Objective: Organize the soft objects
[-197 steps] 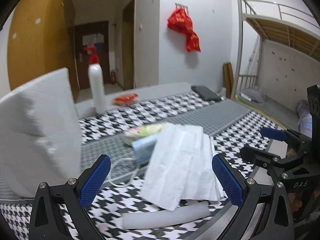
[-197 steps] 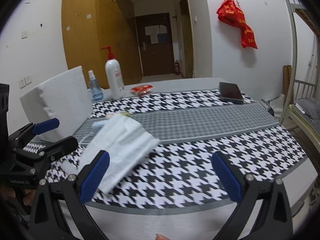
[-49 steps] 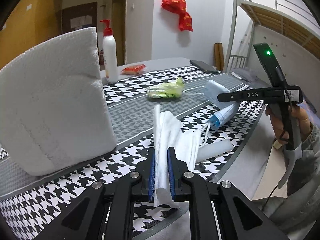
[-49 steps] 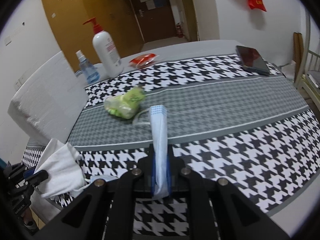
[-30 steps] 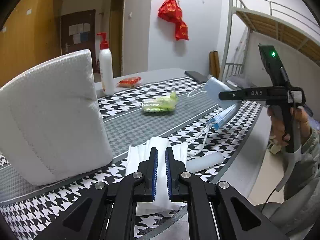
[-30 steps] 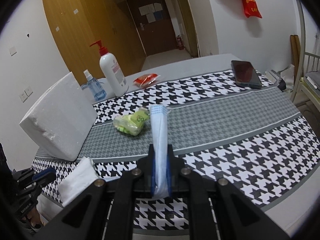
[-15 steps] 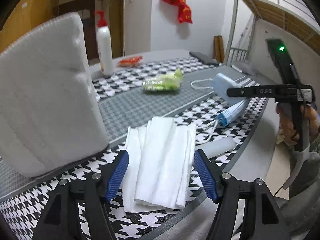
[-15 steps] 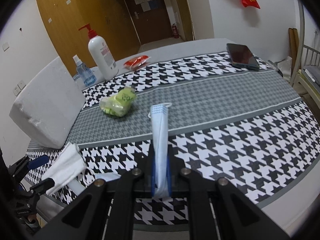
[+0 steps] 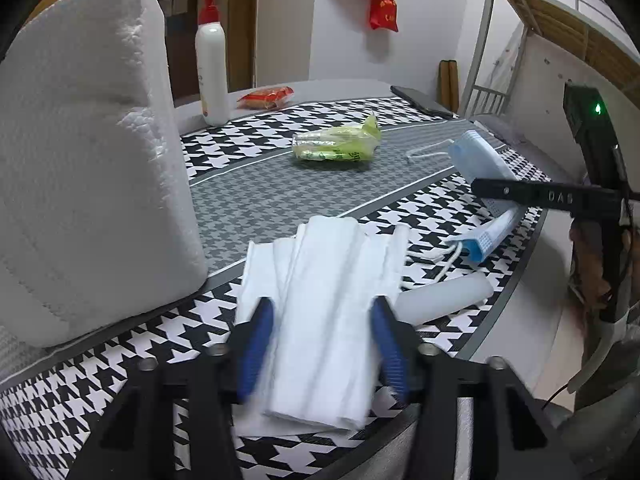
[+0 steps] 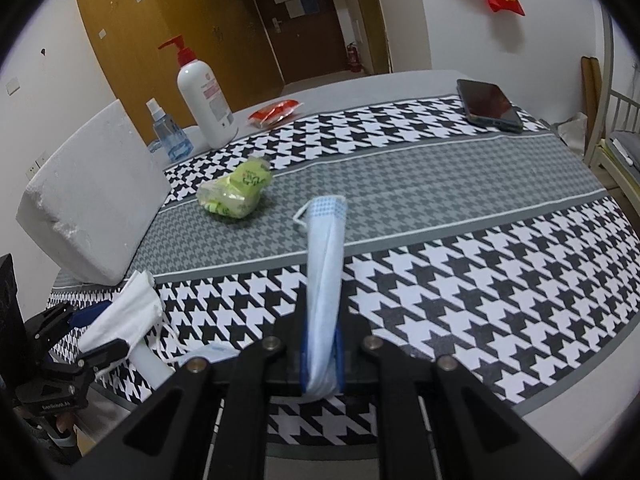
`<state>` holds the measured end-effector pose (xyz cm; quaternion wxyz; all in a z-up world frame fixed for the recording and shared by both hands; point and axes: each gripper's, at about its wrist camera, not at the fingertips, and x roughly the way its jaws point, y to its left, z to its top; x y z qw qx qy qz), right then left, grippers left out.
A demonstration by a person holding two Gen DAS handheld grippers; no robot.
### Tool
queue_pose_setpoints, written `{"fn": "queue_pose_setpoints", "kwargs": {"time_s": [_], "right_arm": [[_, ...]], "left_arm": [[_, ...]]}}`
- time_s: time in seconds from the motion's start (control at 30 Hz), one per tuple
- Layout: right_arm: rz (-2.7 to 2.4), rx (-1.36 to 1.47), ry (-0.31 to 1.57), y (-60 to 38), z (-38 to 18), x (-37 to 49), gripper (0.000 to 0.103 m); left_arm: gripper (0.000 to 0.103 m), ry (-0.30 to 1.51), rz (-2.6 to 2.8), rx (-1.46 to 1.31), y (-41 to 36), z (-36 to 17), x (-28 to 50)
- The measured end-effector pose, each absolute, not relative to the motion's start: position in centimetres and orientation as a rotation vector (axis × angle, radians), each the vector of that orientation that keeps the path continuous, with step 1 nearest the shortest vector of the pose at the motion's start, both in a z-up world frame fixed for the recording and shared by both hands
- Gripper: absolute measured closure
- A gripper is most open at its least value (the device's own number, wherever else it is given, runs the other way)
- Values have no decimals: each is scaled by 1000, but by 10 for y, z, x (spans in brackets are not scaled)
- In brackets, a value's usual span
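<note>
The white folded cloth (image 9: 320, 312) is lying flat at the near edge of the counter (image 9: 256, 188), right beside the big white foam block (image 9: 88, 152). The left gripper (image 9: 320, 344) has its fingers apart on either side of it, having just been closing in, not visibly pinching. The blue face mask (image 10: 324, 264) is clamped edge-on in the right gripper (image 10: 320, 364), hanging low over the counter's near half, fingers just starting to ease open. Looks like the set-down step for both soft things (the green packet (image 10: 236, 192) sits mid-counter, untouched). Next I'd guess: let the mask go beside the cloth, near the second mask (image 9: 484, 236) at the near edge.
</note>
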<state>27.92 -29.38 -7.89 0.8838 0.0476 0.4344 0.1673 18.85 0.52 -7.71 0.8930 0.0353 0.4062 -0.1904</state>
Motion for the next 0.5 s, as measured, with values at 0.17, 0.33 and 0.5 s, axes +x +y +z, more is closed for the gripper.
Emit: {"fn": "queue_pose_setpoints", "kwargs": {"time_s": [0.17,0.33,0.5], "right_arm": [[319,75,907,-295,-84,277,61],[322,73,906,-296,-84,275,58],[322,66,904,-293,-83,274,58]], "left_arm": [[86,820,-408,86,-1,-72,187],[95,795,-436,66,-3,-68,186],[95,782,-432,61,-2,-64,186]]}}
